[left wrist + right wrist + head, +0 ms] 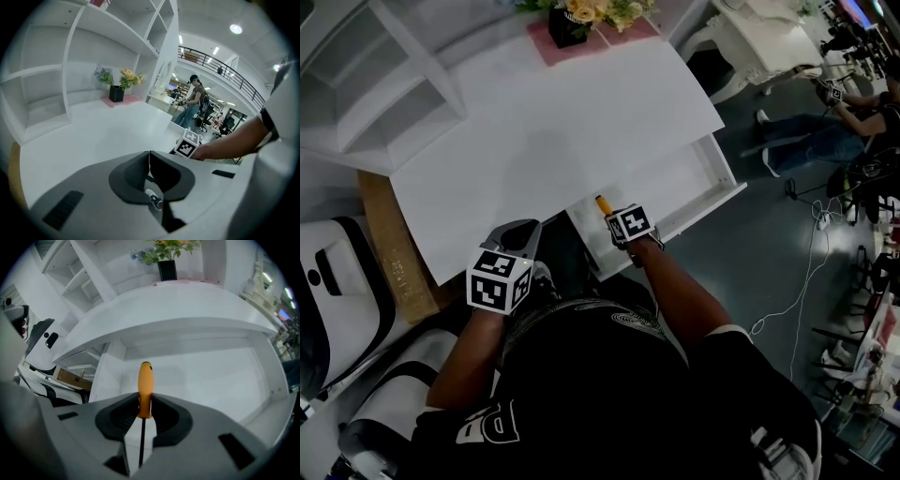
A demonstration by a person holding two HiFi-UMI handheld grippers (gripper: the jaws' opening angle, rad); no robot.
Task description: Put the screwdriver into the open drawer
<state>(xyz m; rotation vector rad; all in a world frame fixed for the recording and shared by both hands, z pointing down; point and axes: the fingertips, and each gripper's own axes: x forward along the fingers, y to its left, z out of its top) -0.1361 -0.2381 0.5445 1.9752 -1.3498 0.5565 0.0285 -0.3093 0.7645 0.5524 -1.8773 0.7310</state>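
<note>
The screwdriver (145, 390) has an orange handle and a thin dark shaft. My right gripper (145, 408) is shut on its handle, and the handle points away from me over the inside of the open white drawer (211, 376). In the head view the orange handle tip (603, 203) pokes out beyond the right gripper (614, 217), above the left end of the drawer (712, 169). My left gripper (149, 165) is shut with nothing between its jaws; it hovers by the near edge of the white desk (93, 136), left of the drawer.
A black pot of flowers (572, 21) on a pink mat stands at the desk's far edge. White shelves (366, 94) rise at the left. A white chair (337, 281) is at the lower left. People and office chairs (853, 103) occupy the floor at right.
</note>
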